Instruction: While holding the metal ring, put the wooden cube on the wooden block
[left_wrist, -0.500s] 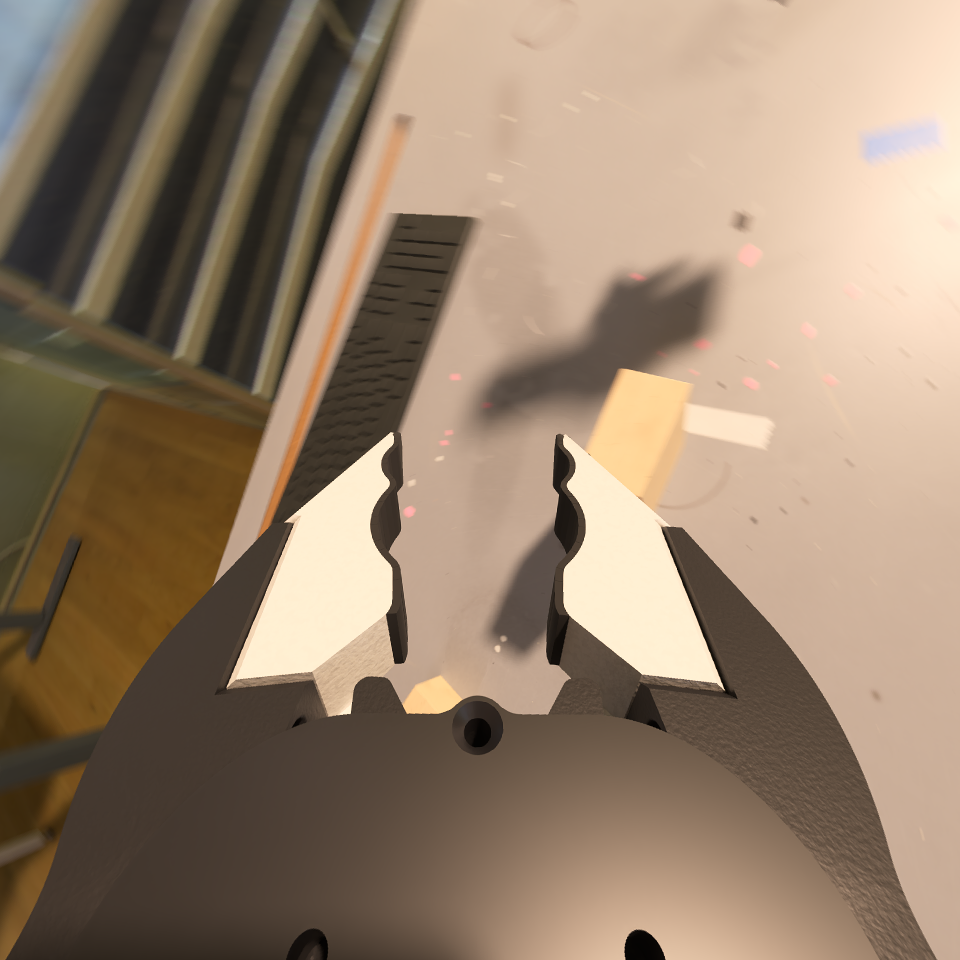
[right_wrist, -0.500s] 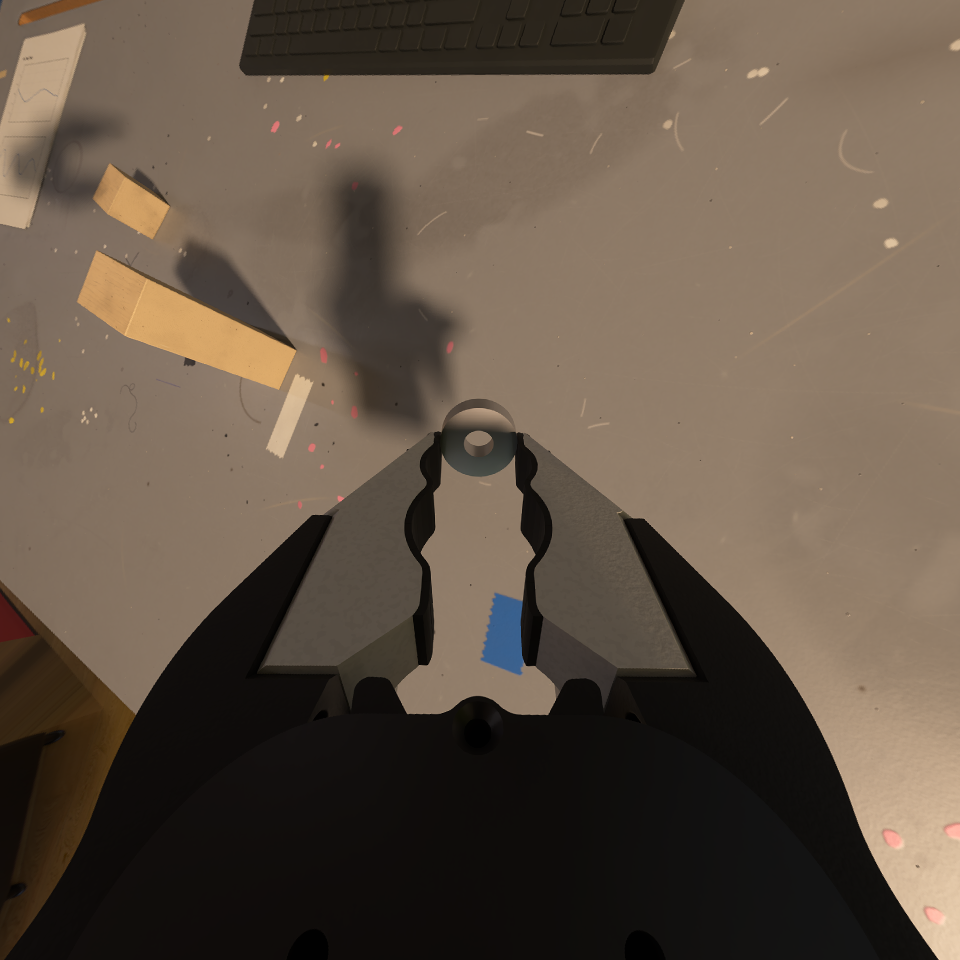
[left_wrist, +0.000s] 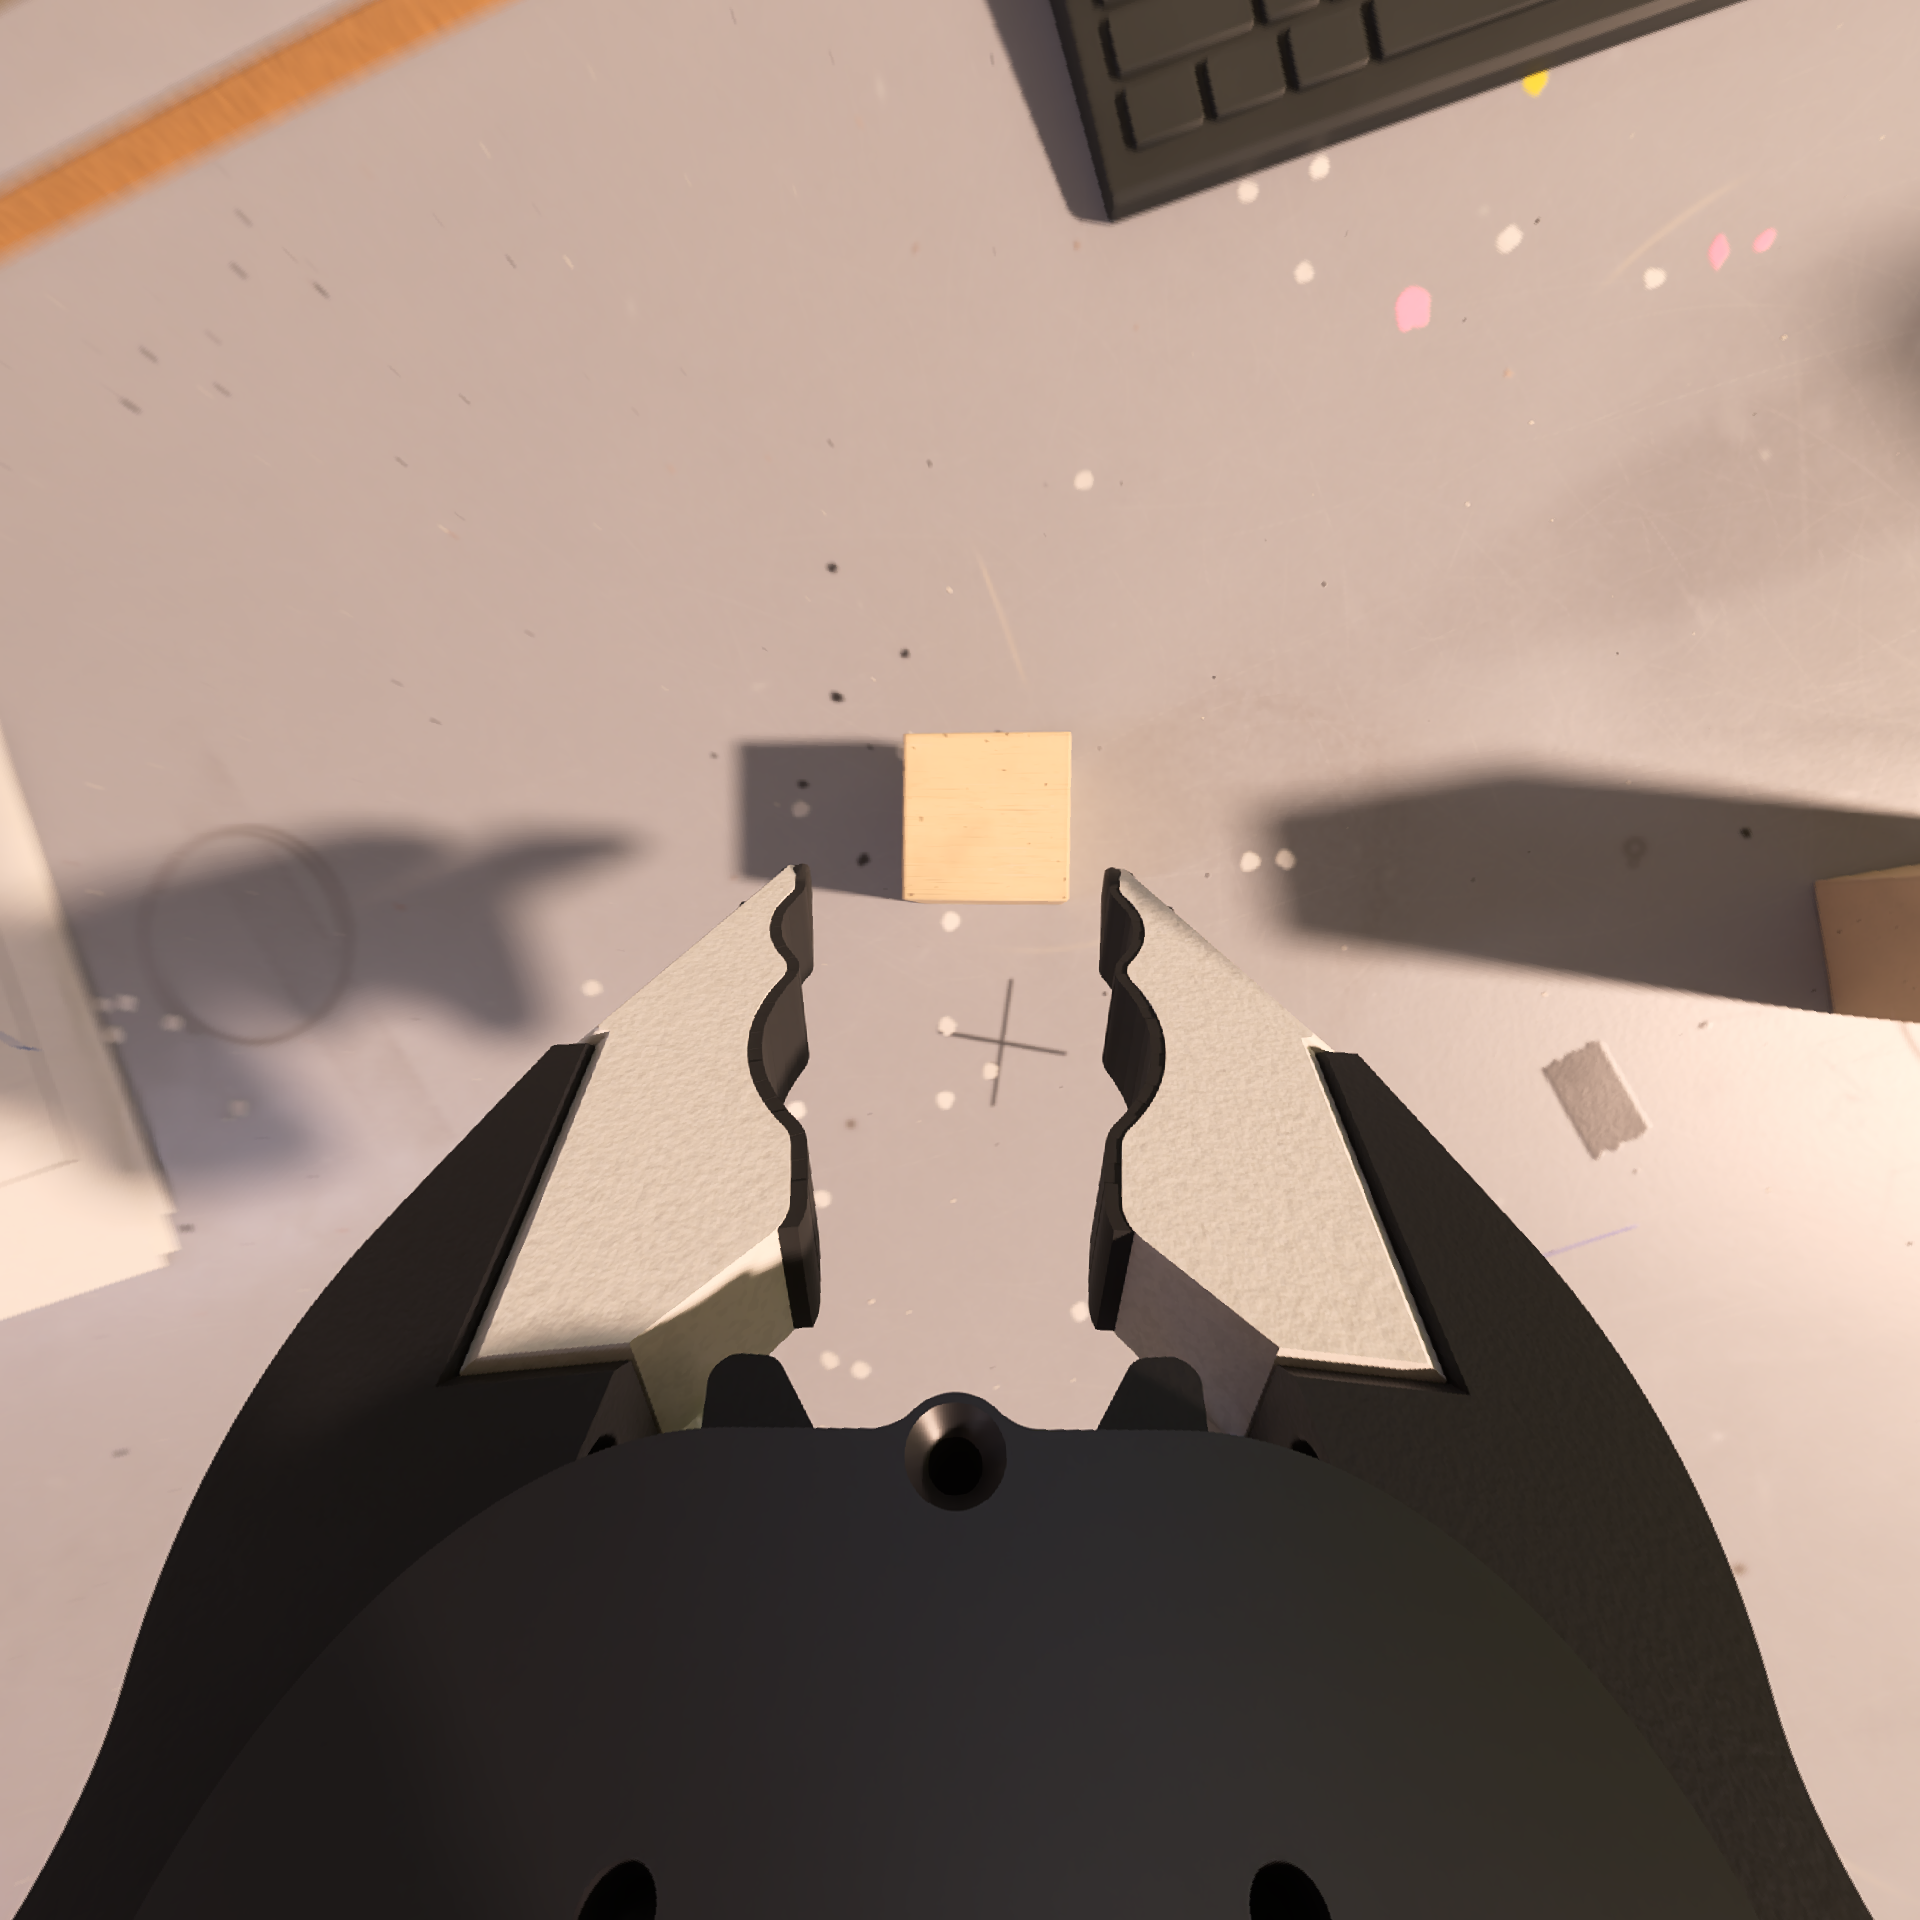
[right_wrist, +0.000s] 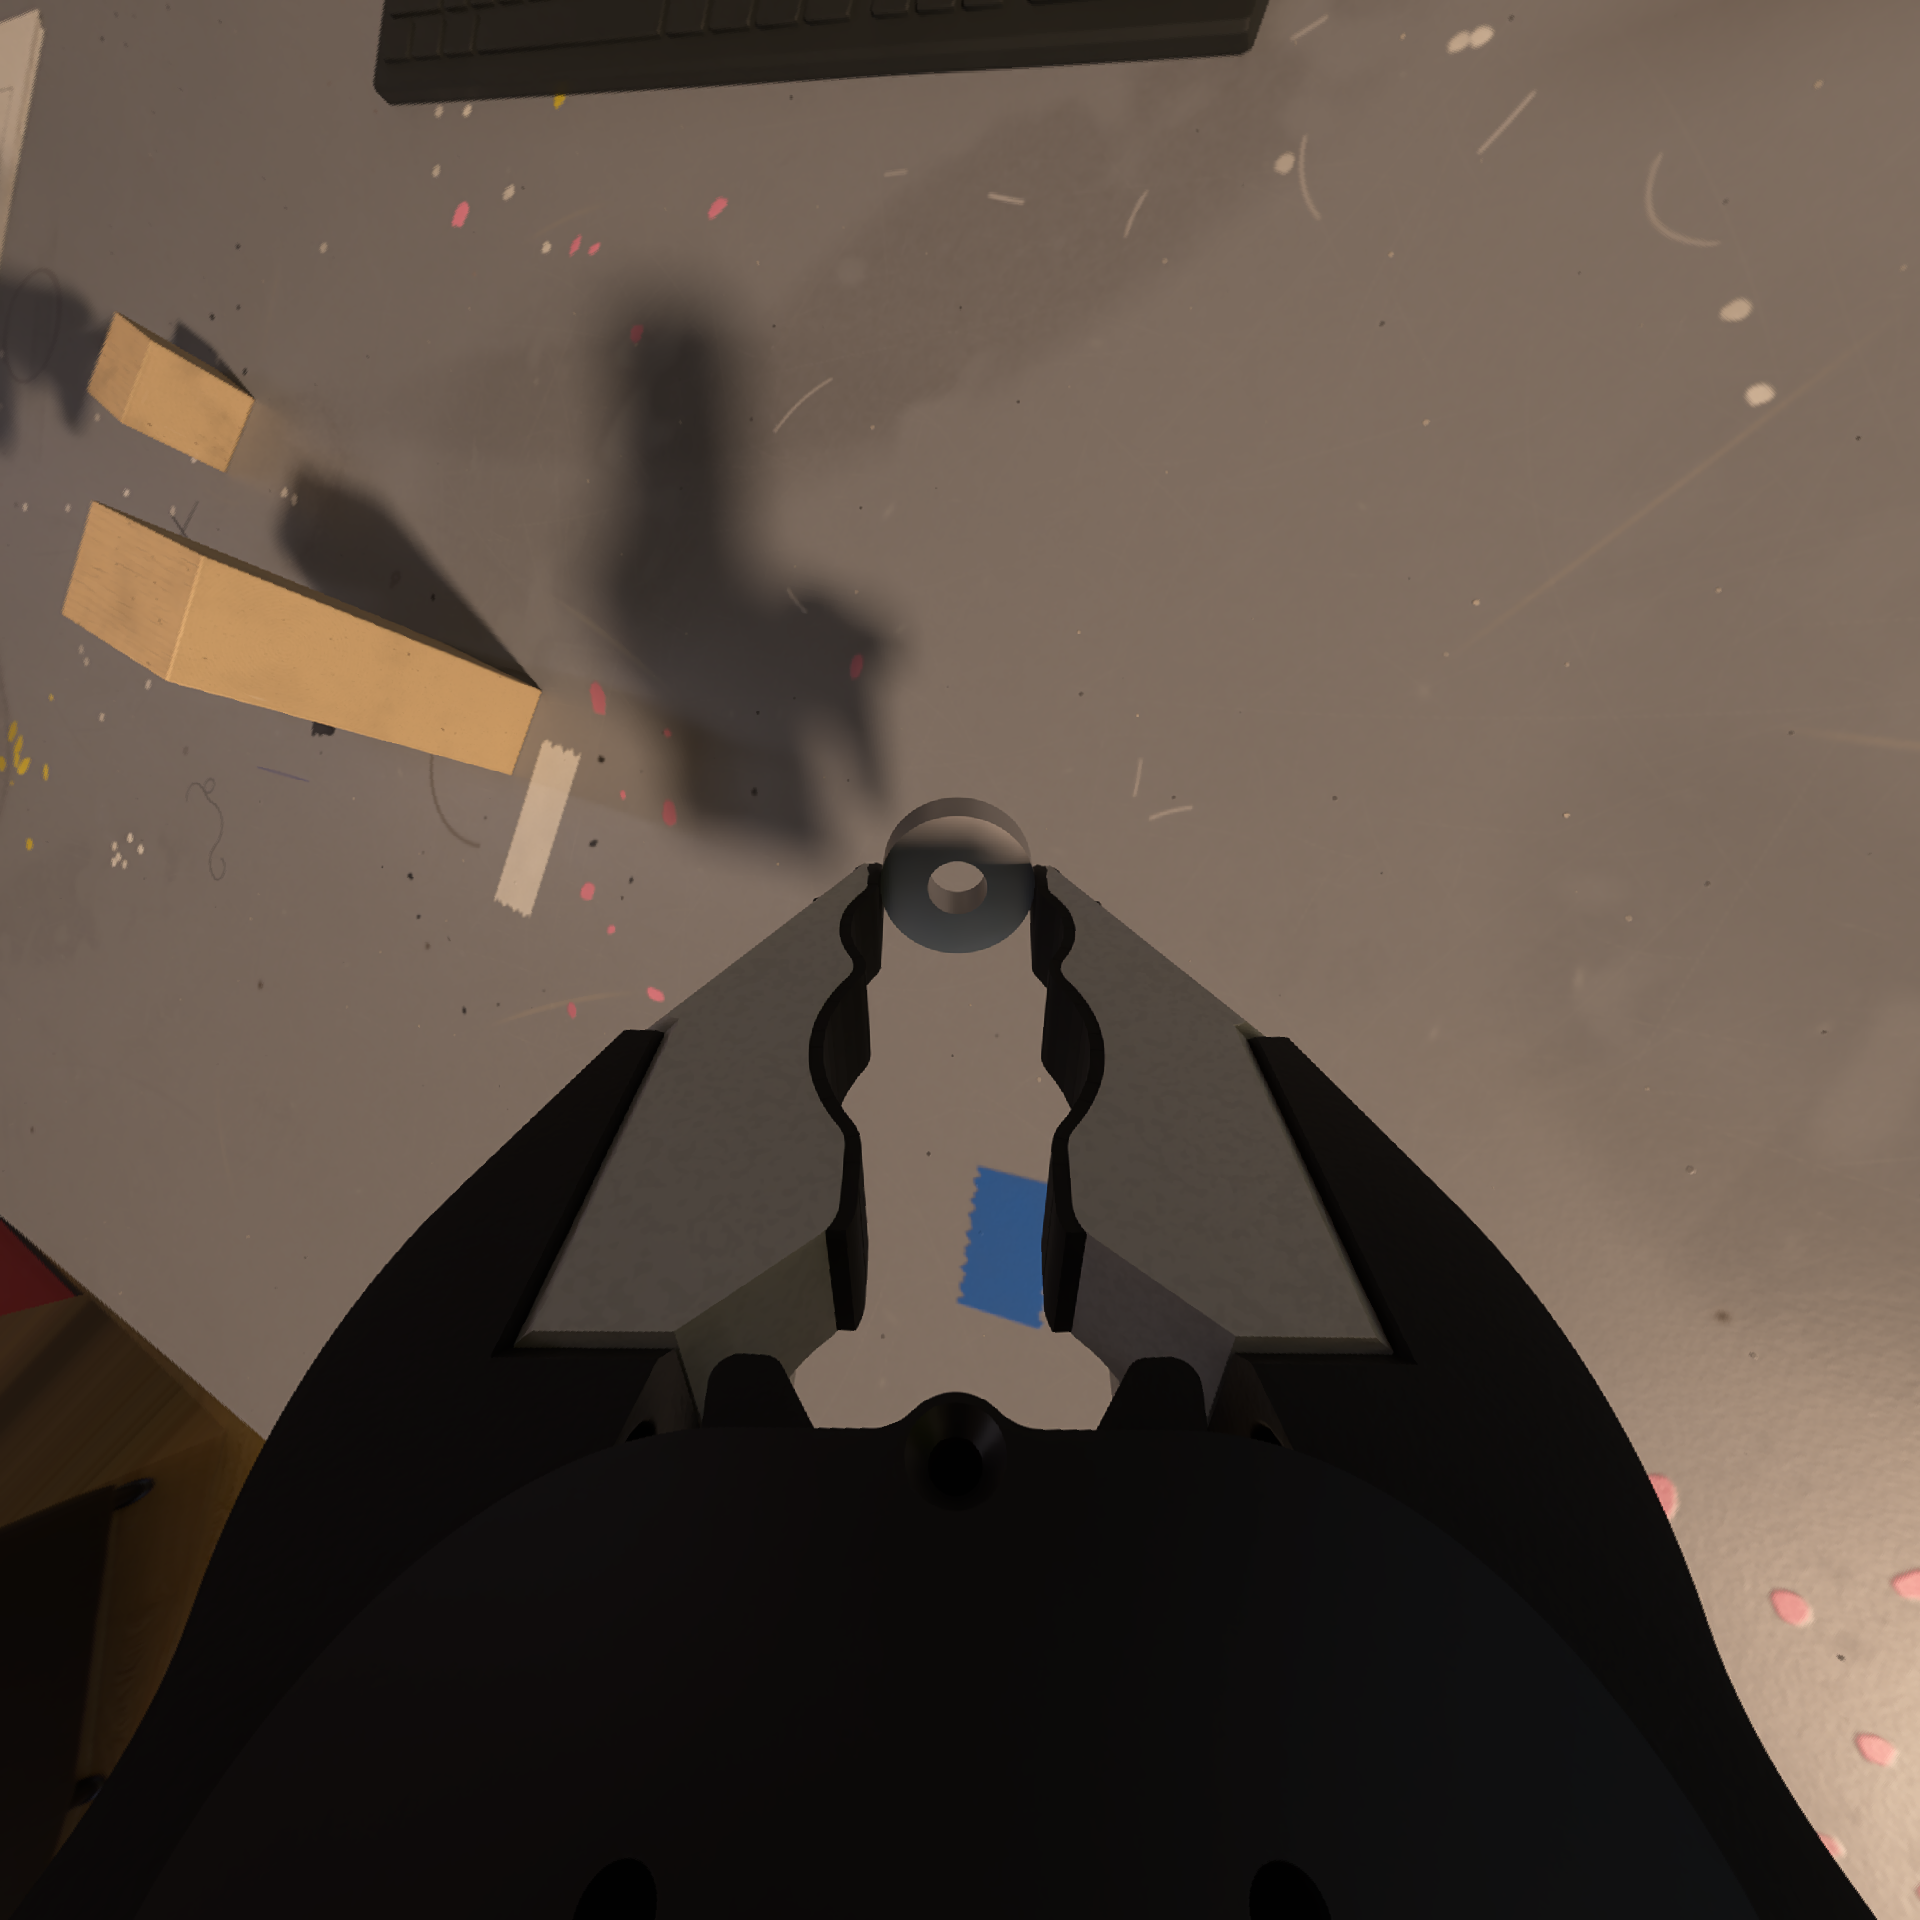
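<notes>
Black and cream, the left hand-held gripper (left_wrist: 956, 899) hangs above the pale surface (left_wrist: 520, 520) with its fingers spread wide and nothing between them. Just beyond the fingertips the wooden cube (left_wrist: 986, 817) sits flat on the surface, clear of both fingers, with its shadow to its left. A pencilled cross (left_wrist: 1006, 1042) shows between the fingers, nearer than the cube. A scrap of pale tape (left_wrist: 1594, 1099) lies to the right, and past it an end of the wooden block (left_wrist: 1870, 940) juts in at the right edge, well apart from the cube. A black keyboard (left_wrist: 1351, 94) lies far right.

The right hand-held gripper (right_wrist: 956, 883) pinches the metal ring (right_wrist: 957, 888) at its fingertips, held above the surface. A blue patch (right_wrist: 1003, 1247) shows beneath, between its fingers. Far left in the right wrist view lies the block, long and tilted, and beyond it the cube.
</notes>
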